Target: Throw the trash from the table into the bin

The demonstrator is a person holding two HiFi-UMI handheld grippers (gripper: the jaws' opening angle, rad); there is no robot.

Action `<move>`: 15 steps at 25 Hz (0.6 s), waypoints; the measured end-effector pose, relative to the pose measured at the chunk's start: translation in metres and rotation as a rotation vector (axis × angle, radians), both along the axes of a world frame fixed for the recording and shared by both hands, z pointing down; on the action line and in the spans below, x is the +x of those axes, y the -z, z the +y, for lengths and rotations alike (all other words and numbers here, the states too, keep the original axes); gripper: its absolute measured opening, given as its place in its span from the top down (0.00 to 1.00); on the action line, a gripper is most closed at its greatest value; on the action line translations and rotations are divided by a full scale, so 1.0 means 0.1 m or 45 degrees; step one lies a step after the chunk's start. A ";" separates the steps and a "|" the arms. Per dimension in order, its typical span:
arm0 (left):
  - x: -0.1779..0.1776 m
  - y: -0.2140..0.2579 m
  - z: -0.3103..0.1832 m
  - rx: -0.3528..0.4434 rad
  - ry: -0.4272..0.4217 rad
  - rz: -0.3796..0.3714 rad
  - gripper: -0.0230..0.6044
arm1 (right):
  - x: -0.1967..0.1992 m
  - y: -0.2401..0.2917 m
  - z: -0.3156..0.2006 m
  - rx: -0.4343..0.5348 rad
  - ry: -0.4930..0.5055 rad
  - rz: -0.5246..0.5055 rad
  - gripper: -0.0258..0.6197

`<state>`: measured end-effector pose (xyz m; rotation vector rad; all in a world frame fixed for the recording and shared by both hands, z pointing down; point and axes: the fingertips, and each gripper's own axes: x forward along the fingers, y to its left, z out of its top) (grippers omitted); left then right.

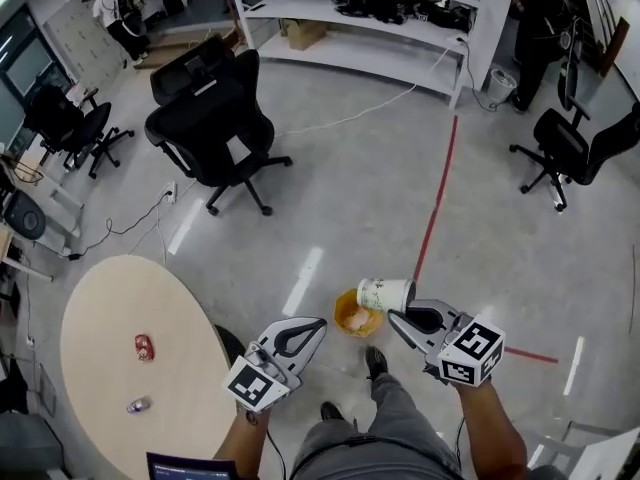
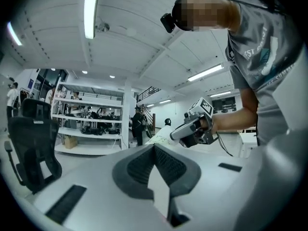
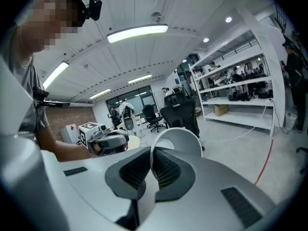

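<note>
Now right tongs [image 1: 400, 318] pinch a tipped paper cup [image 1: 385, 294] near the yellow bin [image 1: 355, 318]; left tongs [image 1: 318, 326] closed, empty.

Grey floor [image 1: 360, 198], office chairs [image 1: 215, 118] — white shelving [image 1: 350, 53]

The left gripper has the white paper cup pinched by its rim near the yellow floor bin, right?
No: the right gripper pinches the white paper cup by its rim near the yellow floor bin, as the right gripper view shows; the left gripper is empty.
</note>
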<state>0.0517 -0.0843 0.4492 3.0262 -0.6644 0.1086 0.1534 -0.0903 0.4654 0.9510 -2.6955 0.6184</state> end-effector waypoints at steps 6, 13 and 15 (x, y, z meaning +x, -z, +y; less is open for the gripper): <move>0.31 -1.41 -0.77 -0.172 -0.010 -0.105 0.90 | 0.19 -1.61 -0.86 -0.234 -0.012 0.044 0.93; 0.35 -3.01 -1.11 -0.406 0.012 -0.189 0.90 | 0.16 -3.45 -1.28 -0.460 -0.043 0.067 0.93; 0.34 -3.40 -1.16 -0.482 0.022 -0.214 0.90 | 0.14 -3.91 -1.31 -0.523 -0.050 0.074 0.93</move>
